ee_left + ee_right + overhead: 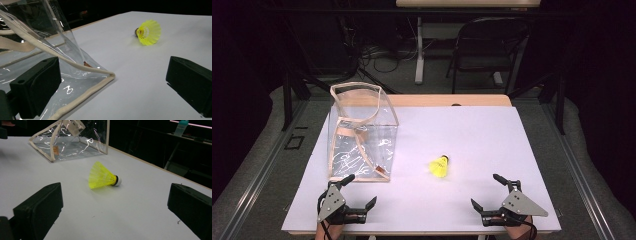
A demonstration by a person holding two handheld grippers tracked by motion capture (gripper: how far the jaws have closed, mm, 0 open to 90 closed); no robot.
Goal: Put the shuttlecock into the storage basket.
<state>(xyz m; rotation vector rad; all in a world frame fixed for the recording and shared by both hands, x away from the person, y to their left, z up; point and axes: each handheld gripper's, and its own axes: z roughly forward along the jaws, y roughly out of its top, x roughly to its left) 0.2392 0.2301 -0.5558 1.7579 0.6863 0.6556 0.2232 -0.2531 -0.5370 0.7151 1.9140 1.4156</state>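
Note:
A yellow shuttlecock point(440, 166) lies on its side on the white table point(472, 135), right of a clear plastic bag point(362, 135) with beige trim that stands upright. My left gripper point(361, 189) rests open near the front edge, just below the bag's front corner. My right gripper point(486, 190) is open at the front right, below and right of the shuttlecock. In the left gripper view the bag point(37, 57) fills the left and the shuttlecock point(149, 32) lies ahead to the right. From the right gripper the shuttlecock point(103, 176) lies straight ahead, the bag point(70, 141) behind it.
A folding chair point(489, 45) and a table leg point(419, 50) stand on the floor beyond the table's far edge. Cables lie on the floor at the back left. A bottle point(180, 127) stands on a far surface in the right gripper view.

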